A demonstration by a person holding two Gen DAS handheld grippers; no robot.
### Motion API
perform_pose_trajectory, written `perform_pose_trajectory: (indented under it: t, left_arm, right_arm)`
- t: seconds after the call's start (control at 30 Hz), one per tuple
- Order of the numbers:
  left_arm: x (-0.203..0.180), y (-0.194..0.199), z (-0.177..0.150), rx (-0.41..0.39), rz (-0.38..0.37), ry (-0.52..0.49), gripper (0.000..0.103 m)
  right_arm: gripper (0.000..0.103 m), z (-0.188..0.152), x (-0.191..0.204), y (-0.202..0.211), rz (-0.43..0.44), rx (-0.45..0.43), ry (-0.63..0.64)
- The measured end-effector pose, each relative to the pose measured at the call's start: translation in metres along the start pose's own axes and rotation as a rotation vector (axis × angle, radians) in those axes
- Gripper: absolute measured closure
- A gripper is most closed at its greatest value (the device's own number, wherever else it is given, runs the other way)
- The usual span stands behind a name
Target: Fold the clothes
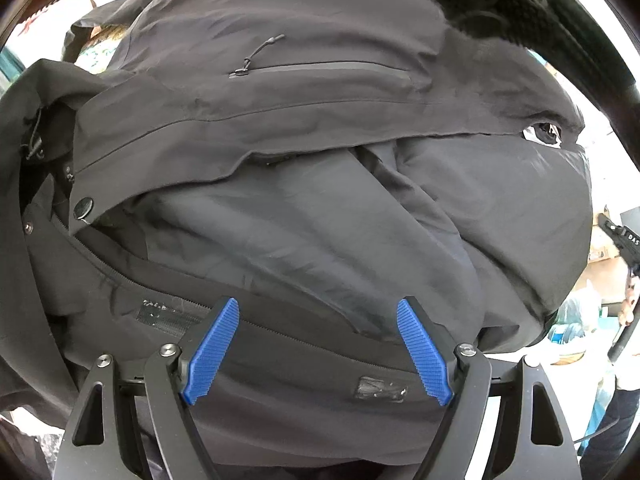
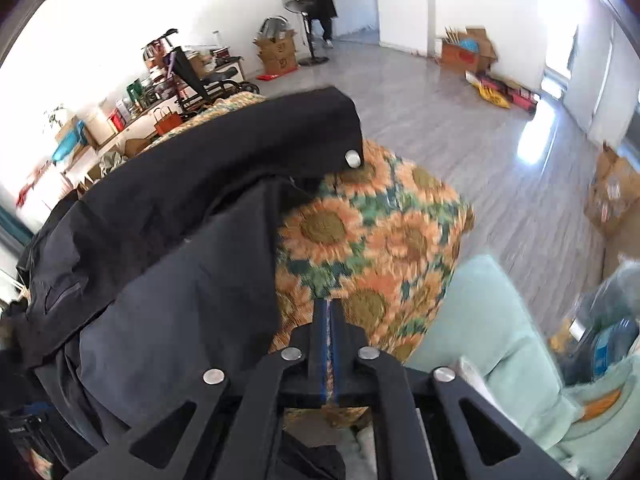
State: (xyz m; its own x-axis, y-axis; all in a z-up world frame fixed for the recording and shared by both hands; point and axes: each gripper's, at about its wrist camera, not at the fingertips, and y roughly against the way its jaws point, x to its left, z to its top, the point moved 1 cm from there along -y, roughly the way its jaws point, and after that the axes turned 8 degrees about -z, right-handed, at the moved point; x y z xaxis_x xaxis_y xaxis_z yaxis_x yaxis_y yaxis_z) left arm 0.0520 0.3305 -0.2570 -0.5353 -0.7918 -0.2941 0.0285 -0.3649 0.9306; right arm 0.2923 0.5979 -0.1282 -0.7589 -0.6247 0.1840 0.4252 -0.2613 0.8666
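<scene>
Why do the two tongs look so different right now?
The left tongs stand wide open, so you see both ribbed blue pads; the right tongs are pressed shut, with only thin blue edges showing. The left tongs hover over the black jacket and hold nothing; the right tongs point past the jacket's edge at the sunflower cloth. Whether the right tongs pinch any fabric can't be seen. Both have black frames and blue pads.

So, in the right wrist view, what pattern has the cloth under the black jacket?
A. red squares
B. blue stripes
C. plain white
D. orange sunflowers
D: the cloth beside and beneath the black jacket shows orange sunflowers with brown centres on a green ground, just ahead of the shut right hand-held gripper.
</scene>
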Motion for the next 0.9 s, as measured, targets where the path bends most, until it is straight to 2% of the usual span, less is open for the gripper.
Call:
perform_pose_trajectory:
  t: [0.03, 0.07, 0.13, 0.2, 0.3, 0.37, 0.43, 0.47, 0.53, 0.6, 0.63, 0.87, 0.9]
  left_arm:
    - [0.001, 0.0, -0.001, 0.002, 0.004, -0.002, 0.021]
    - [0.002, 0.0, -0.001, 0.004, 0.009, -0.002, 0.021]
    - [0.004, -0.003, 0.0, 0.006, 0.018, 0.003, 0.021]
    - [0.002, -0.01, 0.002, 0.007, 0.024, 0.017, 0.021]
    - [-0.003, -0.004, -0.005, 0.015, 0.019, 0.001, 0.021]
    - [-0.008, -0.006, -0.006, 0.021, 0.016, -0.019, 0.021]
    - [-0.014, -0.009, -0.007, 0.024, 0.021, -0.037, 0.021]
    - [-0.016, -0.01, -0.007, 0.025, 0.024, -0.046, 0.021]
    - [-0.019, -0.013, -0.007, 0.028, 0.028, -0.056, 0.021]
    - [-0.02, -0.015, -0.007, 0.029, 0.026, -0.06, 0.021]
    - [-0.02, -0.015, -0.007, 0.028, 0.023, -0.061, 0.021]
    - [-0.002, -0.004, -0.005, -0.006, 0.028, -0.018, 0.021]
    - [0.001, -0.001, -0.005, -0.013, 0.021, -0.006, 0.021]
  right_arm:
    - [0.071, -0.003, -0.005, -0.005, 0.013, 0.013, -0.013]
    - [0.063, -0.006, -0.004, -0.012, 0.053, 0.033, -0.024]
    - [0.059, -0.011, 0.003, -0.023, 0.149, 0.066, -0.006]
    - [0.048, -0.021, 0.019, -0.033, 0.185, 0.056, 0.036]
    - [0.048, -0.036, 0.042, -0.039, 0.236, 0.074, 0.087]
    - [0.059, -0.042, 0.056, -0.047, 0.248, 0.12, 0.12]
    - [0.083, -0.053, 0.072, -0.048, 0.228, 0.14, 0.166]
    - [0.085, -0.059, 0.081, -0.049, 0.192, 0.123, 0.202]
    - [0.099, -0.068, 0.105, -0.042, 0.106, 0.064, 0.317]
    - [0.102, -0.076, 0.121, -0.035, 0.039, 0.004, 0.405]
    - [0.102, -0.073, 0.118, -0.03, 0.009, -0.023, 0.401]
    - [0.103, -0.006, 0.025, 0.017, -0.199, -0.197, 0.078]
    - [0.103, 0.002, 0.011, 0.021, -0.268, -0.213, 0.033]
